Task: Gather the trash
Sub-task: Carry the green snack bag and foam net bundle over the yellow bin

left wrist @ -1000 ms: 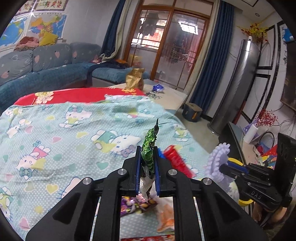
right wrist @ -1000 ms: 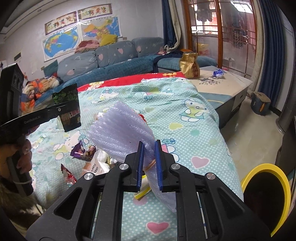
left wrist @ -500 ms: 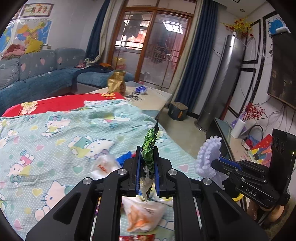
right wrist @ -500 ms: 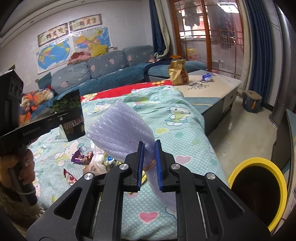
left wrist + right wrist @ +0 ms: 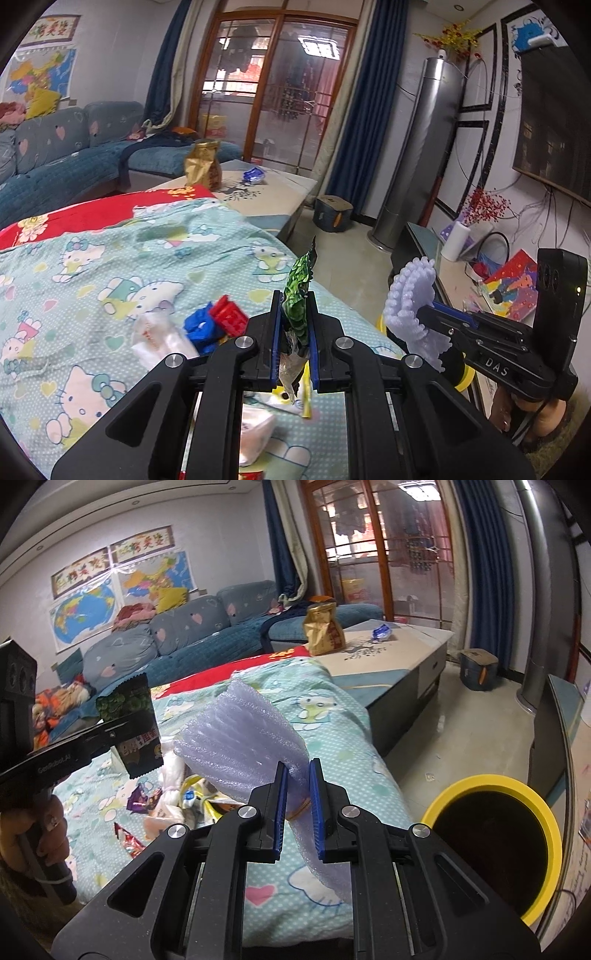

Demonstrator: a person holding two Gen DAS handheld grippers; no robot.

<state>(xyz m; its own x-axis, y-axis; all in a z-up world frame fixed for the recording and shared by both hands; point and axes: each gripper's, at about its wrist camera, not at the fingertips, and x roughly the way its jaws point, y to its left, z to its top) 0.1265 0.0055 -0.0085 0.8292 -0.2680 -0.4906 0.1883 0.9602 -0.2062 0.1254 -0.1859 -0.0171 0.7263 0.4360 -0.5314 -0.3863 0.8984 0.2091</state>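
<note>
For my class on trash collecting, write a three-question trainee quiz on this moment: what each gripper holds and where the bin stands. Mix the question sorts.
1. True or false: the left gripper is shut on a green snack wrapper.
2. The right gripper holds: A) a gold bag, B) a sheet of bubble wrap, C) nothing.
3. Fill in: the yellow-rimmed bin stands on the ____, beside the bed's edge.

Key
1. True
2. B
3. floor
</note>
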